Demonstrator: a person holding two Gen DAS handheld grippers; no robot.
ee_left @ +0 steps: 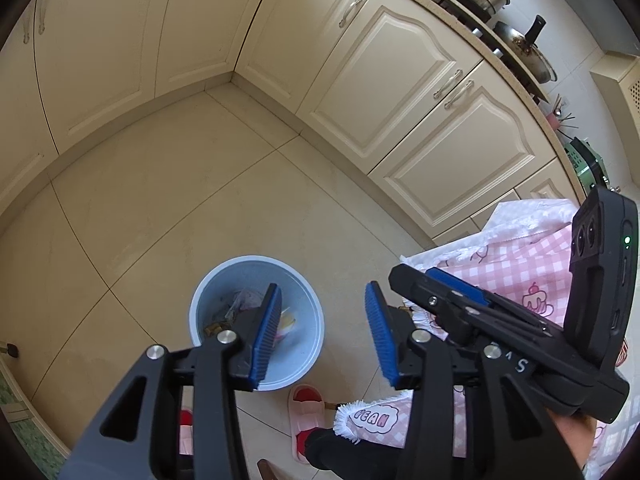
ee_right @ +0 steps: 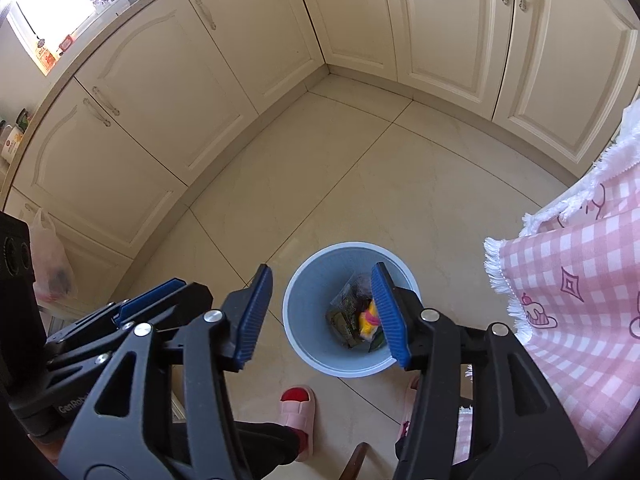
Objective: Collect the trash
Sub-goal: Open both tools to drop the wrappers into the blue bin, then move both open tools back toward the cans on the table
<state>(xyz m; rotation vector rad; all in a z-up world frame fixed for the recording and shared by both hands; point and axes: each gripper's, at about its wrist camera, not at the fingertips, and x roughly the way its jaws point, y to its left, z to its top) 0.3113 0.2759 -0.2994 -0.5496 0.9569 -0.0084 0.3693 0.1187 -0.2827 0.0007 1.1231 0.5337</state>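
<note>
Pale-blue round plastic bin (ee_right: 316, 344) stands on the beige tiled floor (ee_right: 400, 184), holding crumpled wrappers and yellow-pink trash (ee_right: 366, 318); left hand-held gripper (ee_left: 320, 332) and right hand-held gripper (ee_right: 320, 312) hover above, jaws apart, empty.

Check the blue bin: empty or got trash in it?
Not empty. The blue bin stands upright on the floor with wrappers and a yellow-pink piece lying at its bottom, well below the rim.

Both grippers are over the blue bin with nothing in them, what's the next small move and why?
Probably lift both away to look for more trash: the left gripper and right gripper are open and empty, and wrappers already lie in the blue bin.
</note>
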